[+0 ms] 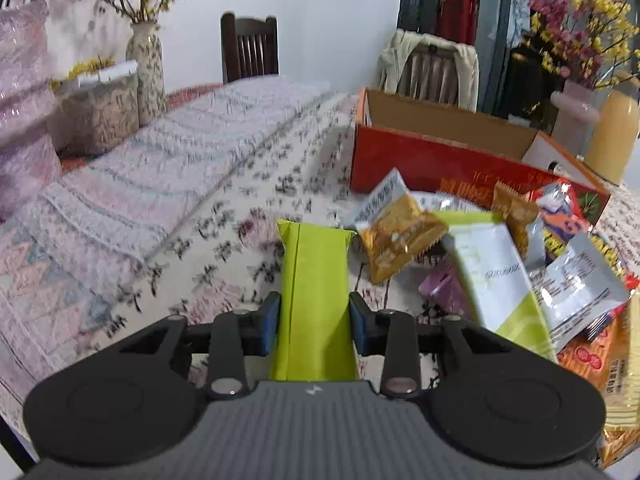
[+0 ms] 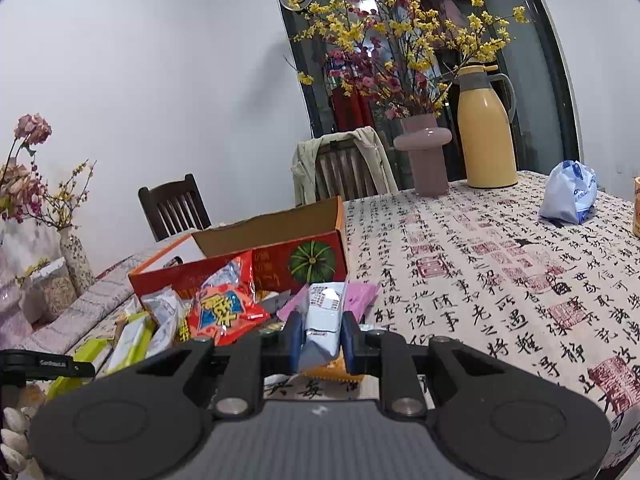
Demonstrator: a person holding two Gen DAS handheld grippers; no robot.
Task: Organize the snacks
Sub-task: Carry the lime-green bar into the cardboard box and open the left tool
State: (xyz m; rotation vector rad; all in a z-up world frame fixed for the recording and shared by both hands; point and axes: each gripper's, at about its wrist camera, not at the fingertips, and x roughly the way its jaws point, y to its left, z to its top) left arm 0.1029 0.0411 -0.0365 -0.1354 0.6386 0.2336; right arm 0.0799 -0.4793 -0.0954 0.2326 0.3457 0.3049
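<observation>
My left gripper (image 1: pixel 314 318) is shut on a lime-green snack packet (image 1: pixel 314 280) and holds it above the tablecloth, left of the snack pile (image 1: pixel 500 264). My right gripper (image 2: pixel 322 340) is shut on a pale blue-white snack packet (image 2: pixel 325 320) just above the pile's right end. An open red cardboard box (image 1: pixel 448 152) stands behind the pile; it also shows in the right wrist view (image 2: pixel 280 256). A red-orange chip bag (image 2: pixel 224 308) lies on the pile in front of the box. A corner of the left gripper shows at the left edge of the right wrist view.
A pink vase (image 2: pixel 426 156), a yellow thermos (image 2: pixel 486 128) and a blue-white plastic bag (image 2: pixel 570 192) stand at the far right of the table. A speckled vase (image 1: pixel 146 64) and a jar (image 1: pixel 100 108) stand far left. Chairs (image 1: pixel 250 48) line the far side.
</observation>
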